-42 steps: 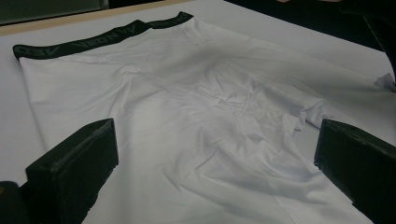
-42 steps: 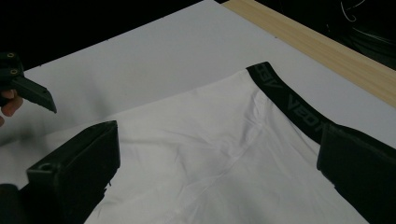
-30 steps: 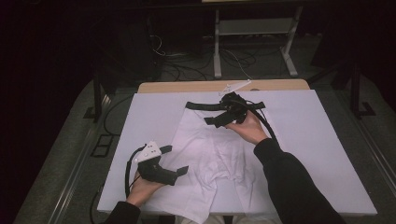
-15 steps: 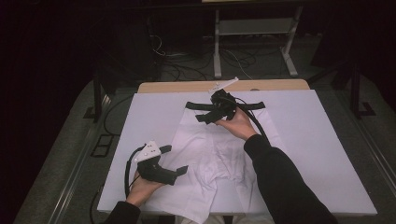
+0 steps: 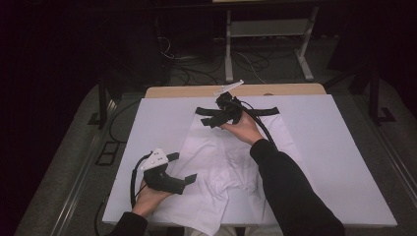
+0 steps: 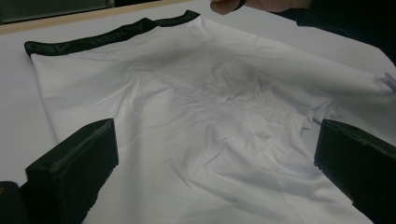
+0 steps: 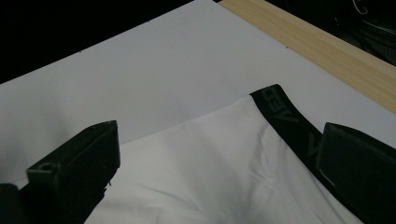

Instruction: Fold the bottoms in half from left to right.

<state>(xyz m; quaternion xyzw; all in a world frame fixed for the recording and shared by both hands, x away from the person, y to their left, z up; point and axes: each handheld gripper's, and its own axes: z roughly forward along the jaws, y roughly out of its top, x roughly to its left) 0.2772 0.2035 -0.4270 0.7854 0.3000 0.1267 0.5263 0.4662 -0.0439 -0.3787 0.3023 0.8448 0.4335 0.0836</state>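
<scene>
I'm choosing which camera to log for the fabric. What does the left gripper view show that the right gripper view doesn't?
The left gripper view takes in the wrinkled middle of the white garment, the waistband's long run, and the person's other hand at the top. The right gripper view has one waistband end and the table's wooden edge. Both share open black jaws, white cloth, black waistband and the white table cover.

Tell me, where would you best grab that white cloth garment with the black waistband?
Probably the black waistband of the white cloth garment, at its left corner, coming in low from the person's side: that edge is thick, flat and reachable, and the open right gripper hangs over it.
</scene>
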